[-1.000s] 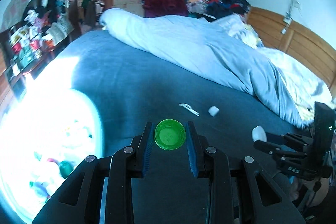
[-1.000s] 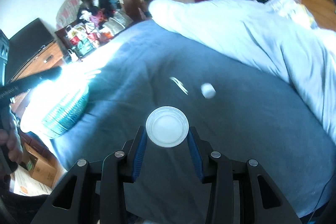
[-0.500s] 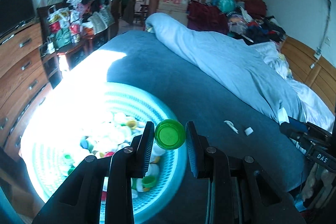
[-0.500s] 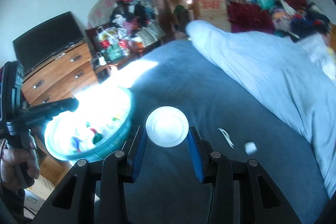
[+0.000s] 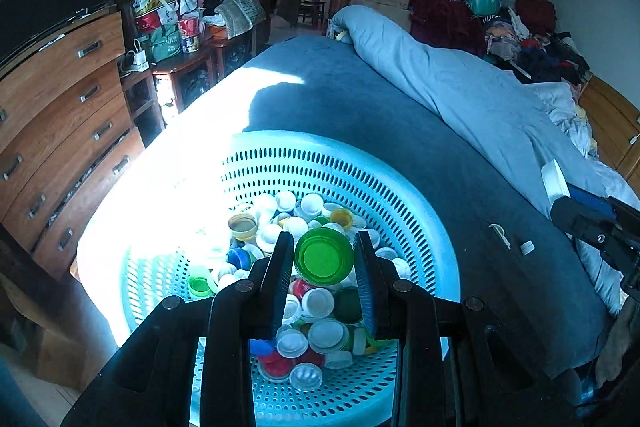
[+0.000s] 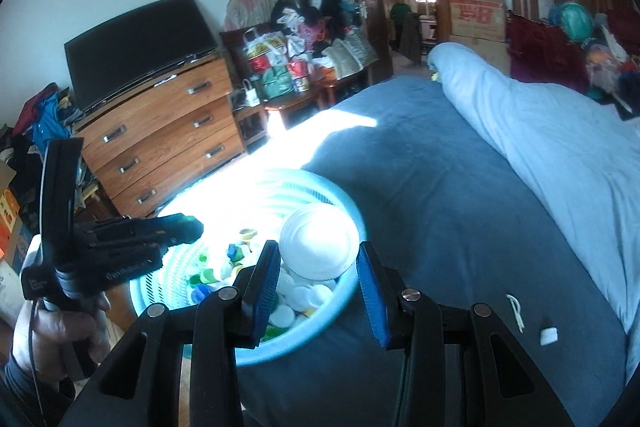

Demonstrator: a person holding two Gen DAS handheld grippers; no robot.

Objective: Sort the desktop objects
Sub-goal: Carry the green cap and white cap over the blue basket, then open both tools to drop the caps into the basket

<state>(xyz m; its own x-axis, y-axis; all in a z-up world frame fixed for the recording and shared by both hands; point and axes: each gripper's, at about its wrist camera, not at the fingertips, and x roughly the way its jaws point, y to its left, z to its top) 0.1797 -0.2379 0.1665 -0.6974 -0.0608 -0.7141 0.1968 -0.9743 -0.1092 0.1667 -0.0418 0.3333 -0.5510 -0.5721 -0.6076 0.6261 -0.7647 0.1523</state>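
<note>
My left gripper (image 5: 324, 259) is shut on a green bottle cap (image 5: 324, 258) and hangs over the light-blue perforated basket (image 5: 360, 183), which holds several caps of mixed colours. My right gripper (image 6: 318, 259) is shut on a white lid (image 6: 319, 245) above the basket's near rim (image 6: 352, 223). In the right wrist view the left gripper (image 6: 188, 227) reaches over the basket from the left, held by a hand (image 6: 48, 331). In the left wrist view the right gripper's fingers (image 5: 588, 207) show at the right edge with the white lid (image 5: 554, 181).
The basket stands at the edge of a bed with a dark blue cover (image 5: 400, 115). A small white cap (image 6: 548, 335) and a thin white strip (image 6: 516, 309) lie on the cover. A rolled pale quilt (image 5: 460, 87) runs along the bed. A wooden dresser (image 6: 160, 139) stands beside it.
Both grippers have swung from over the blue cover toward the basket, each keeping its cap. The left one now hangs over the caps inside; the right one has risen to the rim.
</note>
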